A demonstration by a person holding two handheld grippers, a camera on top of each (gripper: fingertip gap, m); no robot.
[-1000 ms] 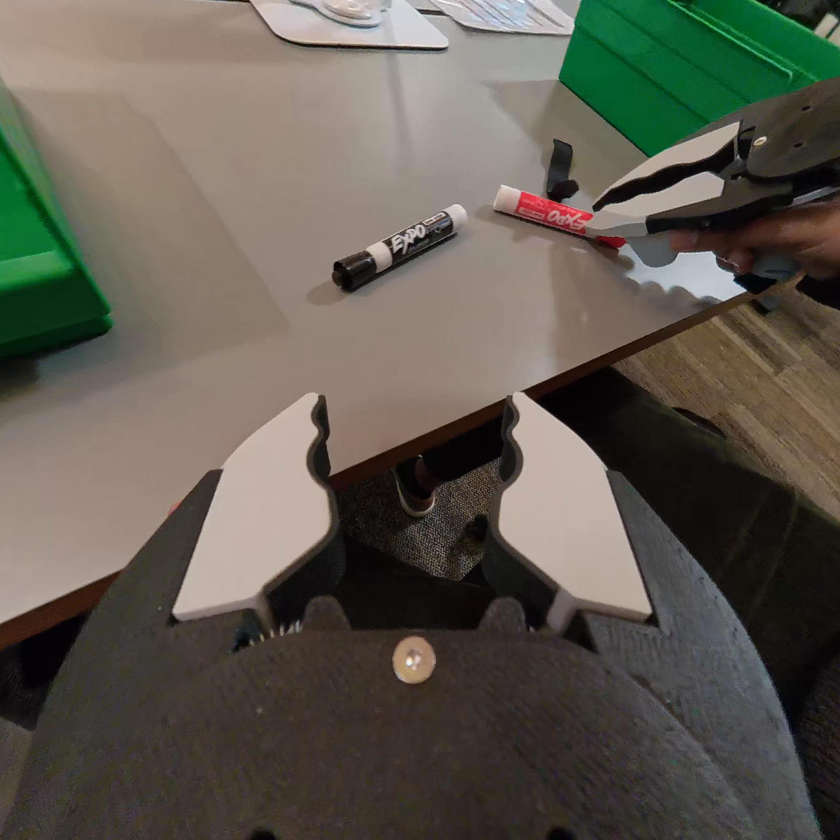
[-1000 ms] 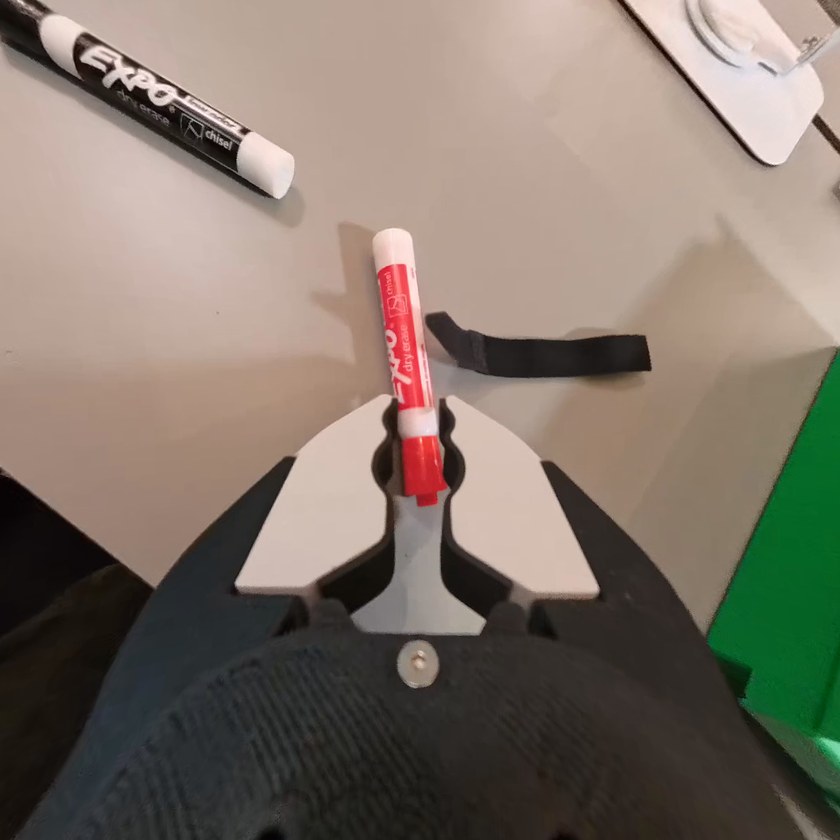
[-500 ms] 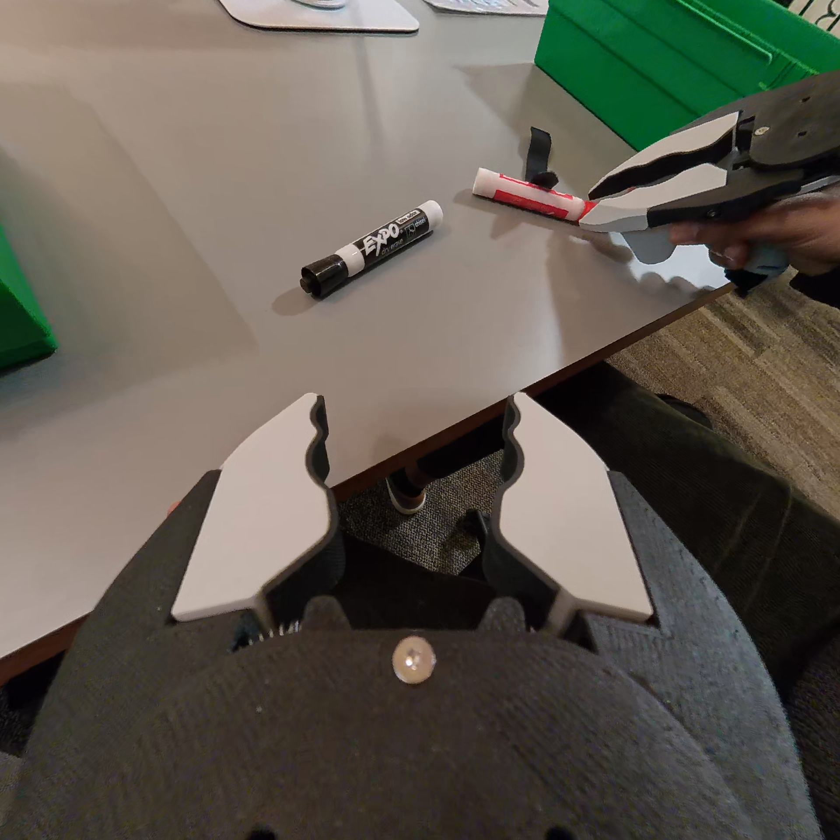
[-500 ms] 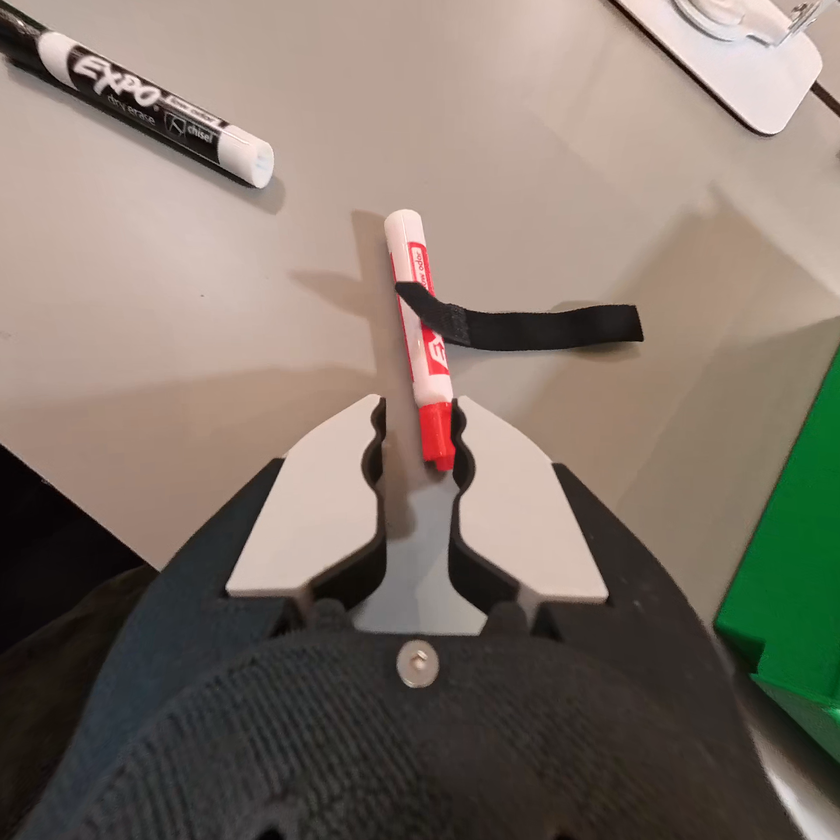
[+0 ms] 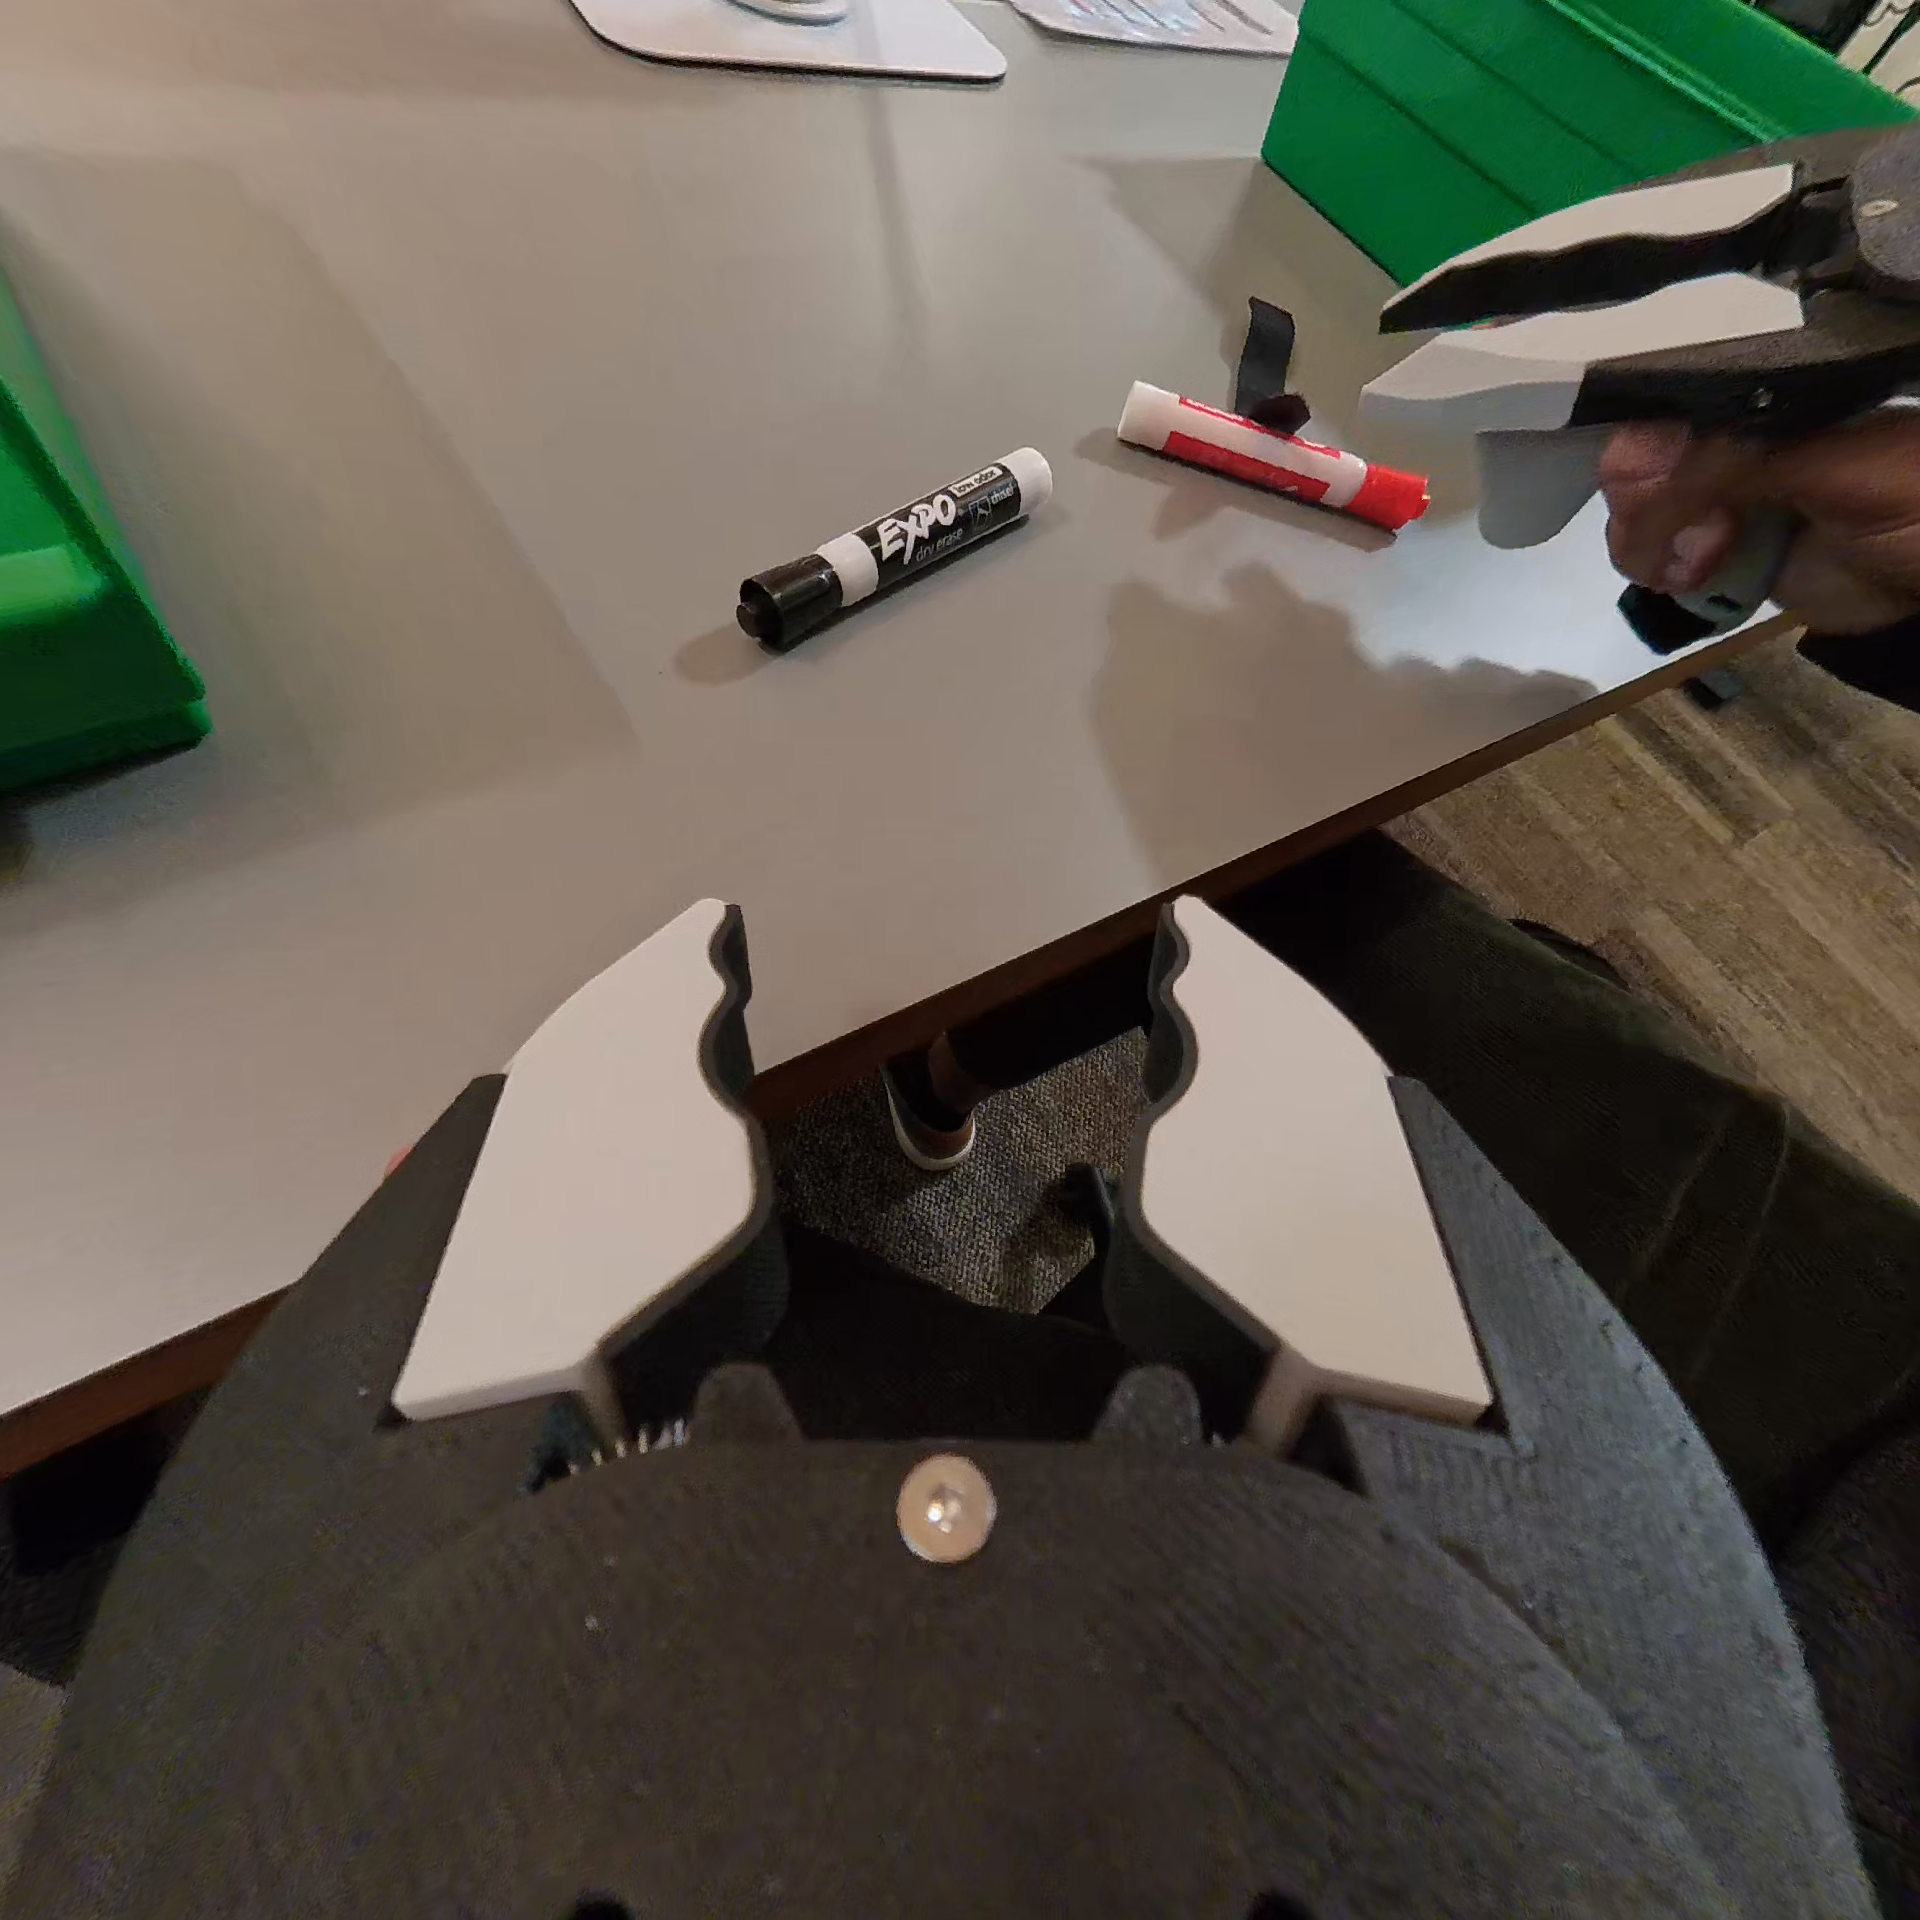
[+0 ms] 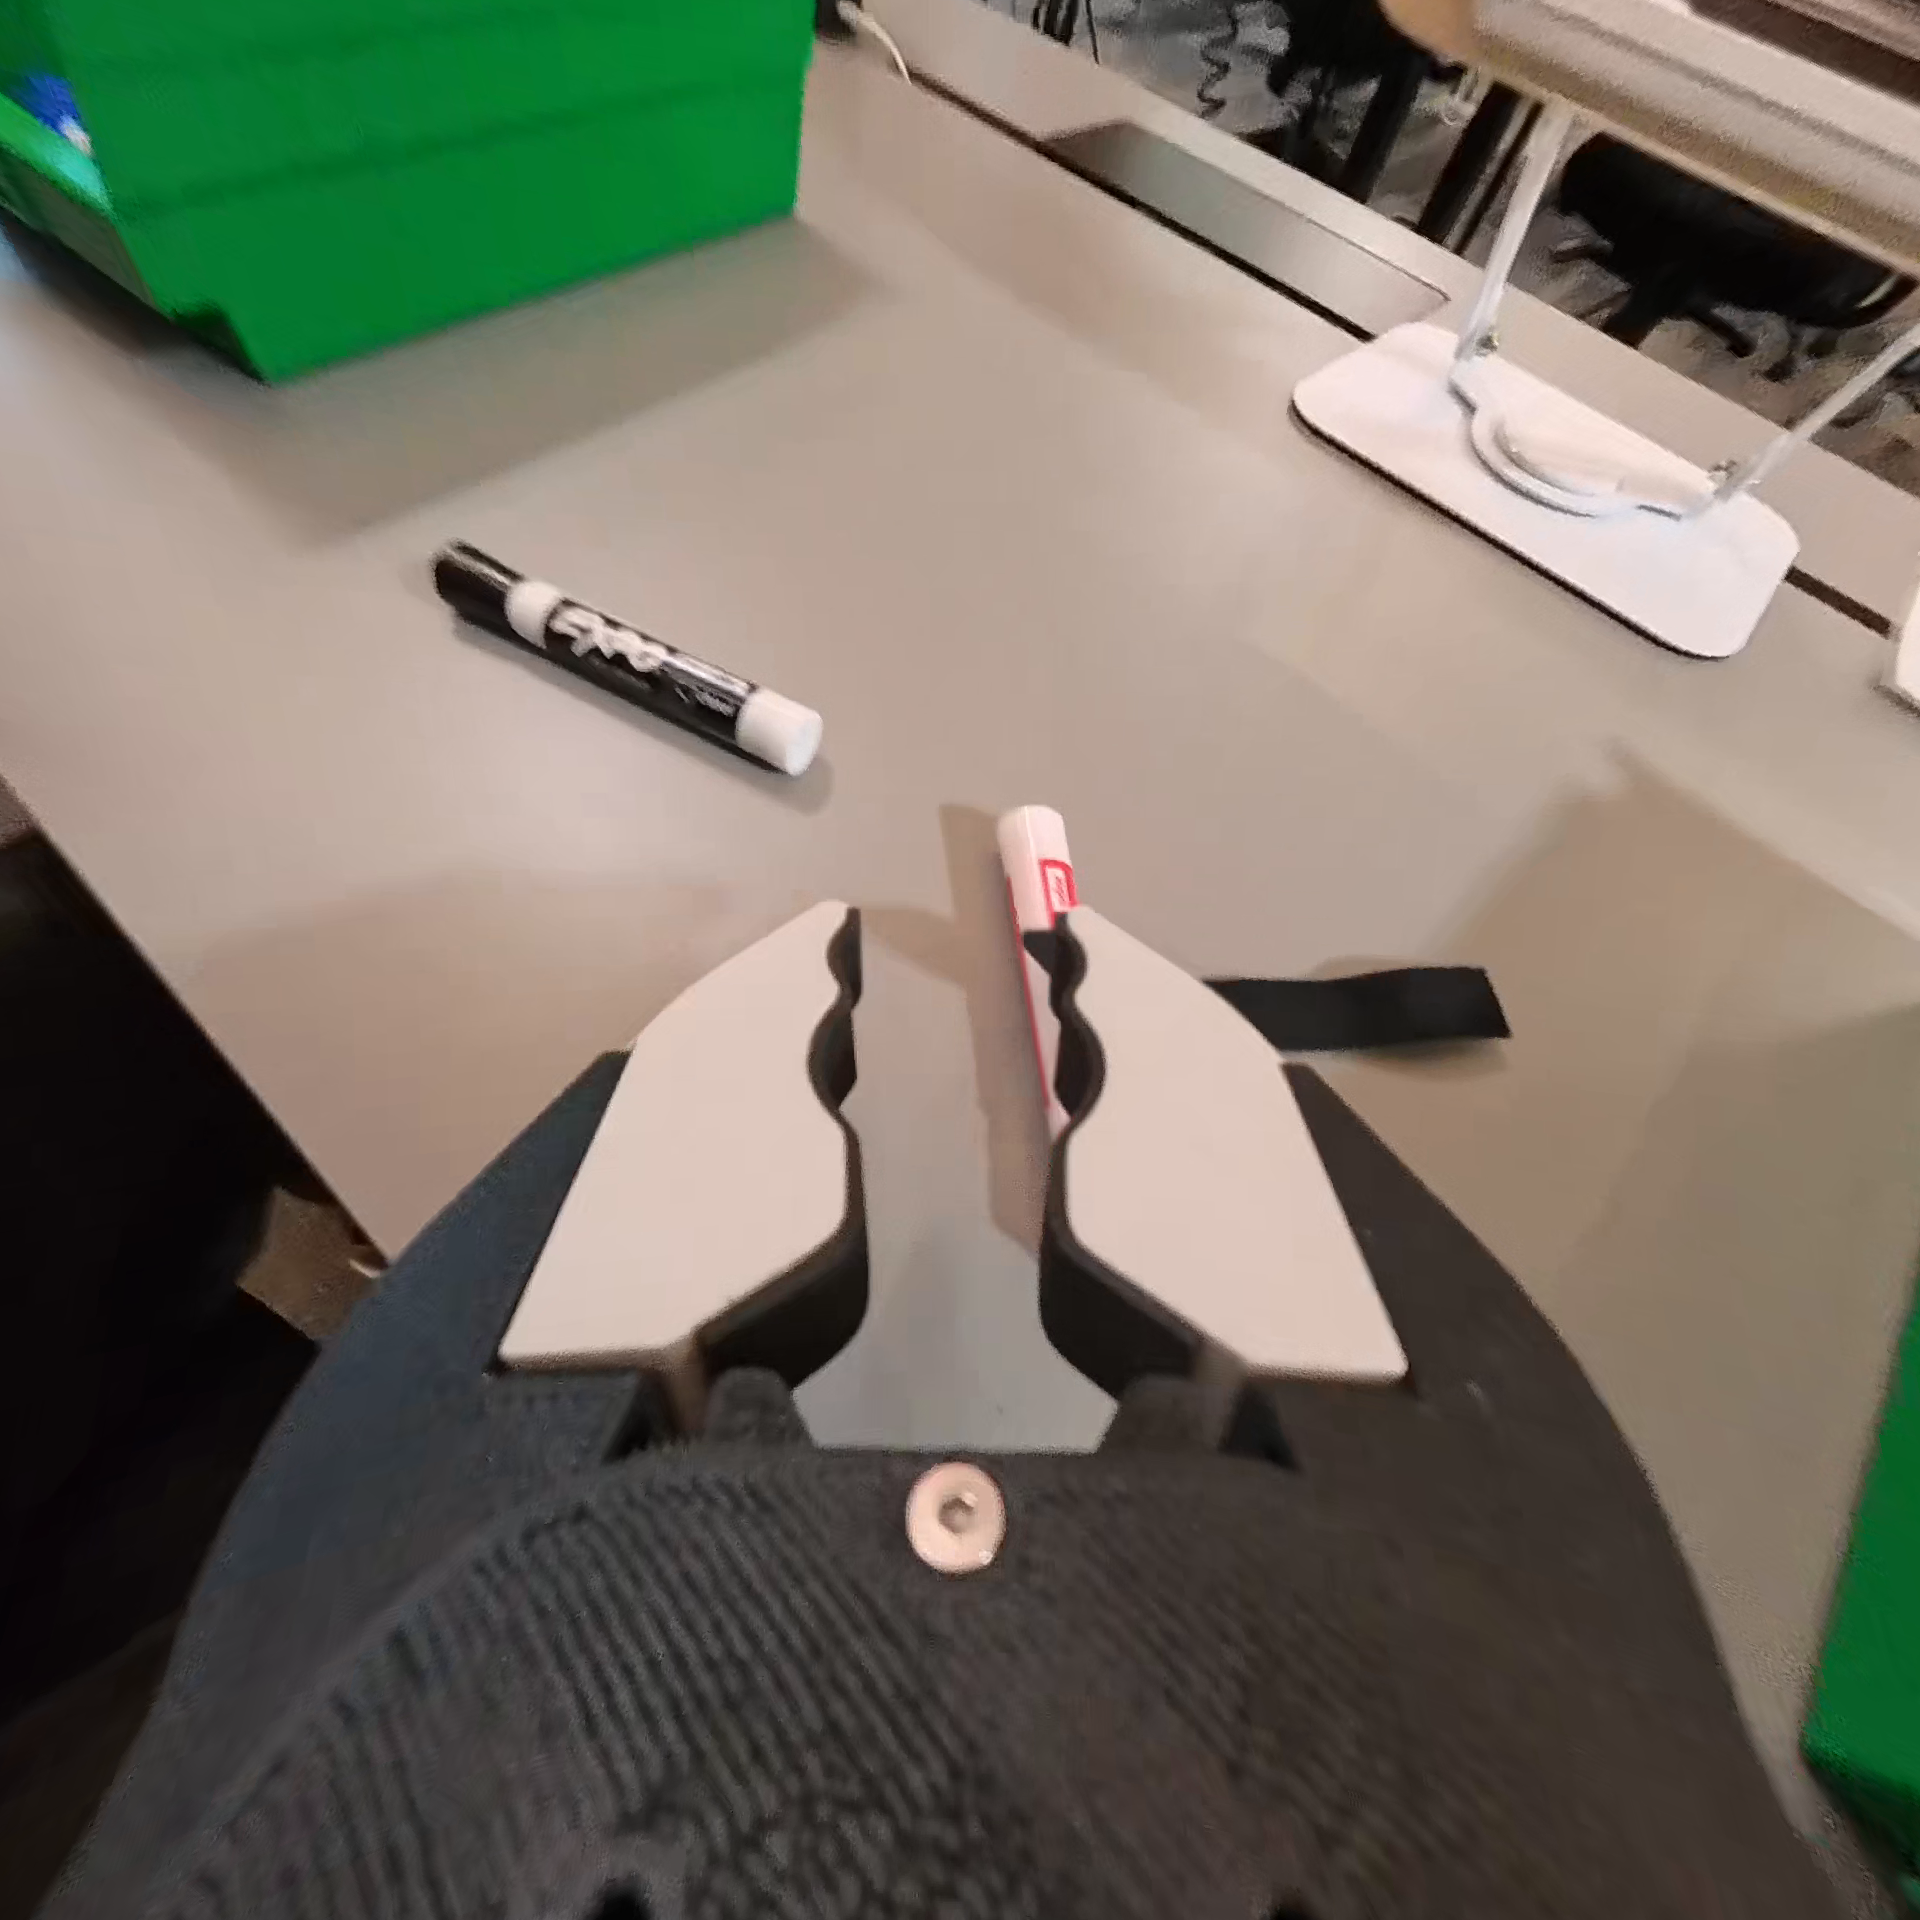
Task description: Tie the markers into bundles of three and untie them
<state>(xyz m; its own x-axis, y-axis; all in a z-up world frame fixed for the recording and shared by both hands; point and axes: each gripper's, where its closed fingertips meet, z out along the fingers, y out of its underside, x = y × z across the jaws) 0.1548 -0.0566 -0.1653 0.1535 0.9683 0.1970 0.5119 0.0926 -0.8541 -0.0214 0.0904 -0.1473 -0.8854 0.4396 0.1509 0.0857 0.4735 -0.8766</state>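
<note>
Markers lie loose on the tabletop (image 5: 436, 343): red marker (image 5: 1262, 465) under my empty, part-open right hand-held gripper (image 6: 961, 920); left hand-held gripper (image 5: 945, 930) wide, holding nothing.

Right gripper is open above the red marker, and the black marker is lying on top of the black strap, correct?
Not quite. The left wrist view shows the red marker against the black strap; the black marker lies apart on the bare table. The right gripper is open above the red marker.
</note>
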